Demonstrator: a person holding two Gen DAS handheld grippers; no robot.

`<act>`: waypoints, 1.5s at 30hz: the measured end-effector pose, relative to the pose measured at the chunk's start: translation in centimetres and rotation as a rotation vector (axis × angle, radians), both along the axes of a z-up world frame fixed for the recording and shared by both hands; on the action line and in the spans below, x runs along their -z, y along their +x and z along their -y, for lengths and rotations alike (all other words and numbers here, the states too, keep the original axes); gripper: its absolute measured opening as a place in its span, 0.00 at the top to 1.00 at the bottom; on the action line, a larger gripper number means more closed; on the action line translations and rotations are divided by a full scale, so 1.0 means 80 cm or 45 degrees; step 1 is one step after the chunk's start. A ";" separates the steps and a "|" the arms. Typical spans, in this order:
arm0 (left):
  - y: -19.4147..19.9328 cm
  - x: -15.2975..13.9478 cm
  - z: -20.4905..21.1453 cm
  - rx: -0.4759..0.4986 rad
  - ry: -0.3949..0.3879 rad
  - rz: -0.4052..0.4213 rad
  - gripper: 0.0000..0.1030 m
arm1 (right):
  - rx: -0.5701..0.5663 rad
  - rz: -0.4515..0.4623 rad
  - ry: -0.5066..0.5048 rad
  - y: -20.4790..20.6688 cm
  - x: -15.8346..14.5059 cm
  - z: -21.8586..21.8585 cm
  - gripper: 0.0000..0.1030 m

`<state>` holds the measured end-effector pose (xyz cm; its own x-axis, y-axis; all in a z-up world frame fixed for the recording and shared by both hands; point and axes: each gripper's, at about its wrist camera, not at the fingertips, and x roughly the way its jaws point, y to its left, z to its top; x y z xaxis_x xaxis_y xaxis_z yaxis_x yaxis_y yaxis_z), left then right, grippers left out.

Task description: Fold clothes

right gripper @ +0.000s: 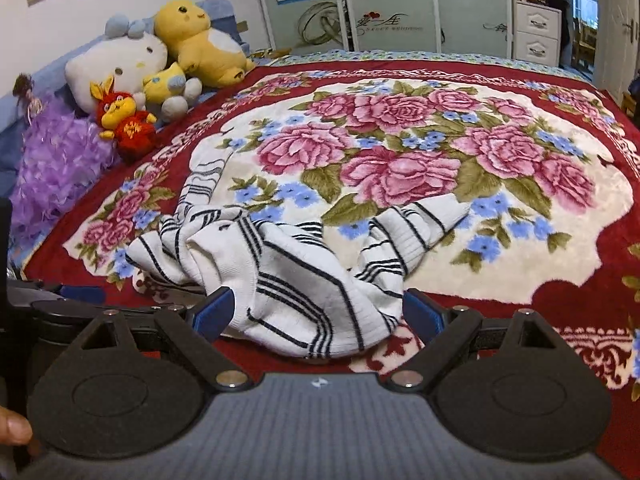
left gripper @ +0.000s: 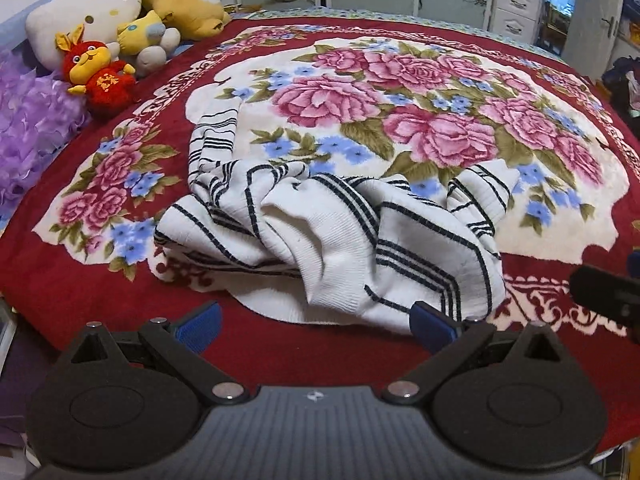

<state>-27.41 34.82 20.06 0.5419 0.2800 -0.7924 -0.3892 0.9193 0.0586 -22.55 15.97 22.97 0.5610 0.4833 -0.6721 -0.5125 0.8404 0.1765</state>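
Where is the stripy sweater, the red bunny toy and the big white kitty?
stripy sweater (left gripper: 332, 236), left wrist view, on its crumpled middle.
red bunny toy (left gripper: 98, 74), left wrist view, on its chest.
white kitty (right gripper: 116, 62), right wrist view, on its face.

Both wrist views low, side by side, facing across bed (left gripper: 60, 280), sharing crumpled striped garment (left gripper: 320, 240)
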 end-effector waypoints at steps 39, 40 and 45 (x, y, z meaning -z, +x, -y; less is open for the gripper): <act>-0.011 0.013 -0.066 -0.085 0.035 -0.012 0.00 | -0.056 -0.014 -0.116 -0.013 0.023 -0.093 0.12; -0.011 0.013 -0.066 -0.086 0.035 -0.011 0.00 | -0.055 -0.015 -0.115 -0.013 0.023 -0.093 0.12; -0.011 0.012 -0.067 -0.084 0.038 -0.008 0.00 | -0.046 -0.021 -0.121 -0.011 0.025 -0.093 0.12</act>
<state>-28.33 40.18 19.07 0.5164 0.3387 -0.7865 -0.4487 0.8893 0.0884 -23.42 23.40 20.95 0.5326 0.4366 -0.7251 -0.5405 0.8347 0.1056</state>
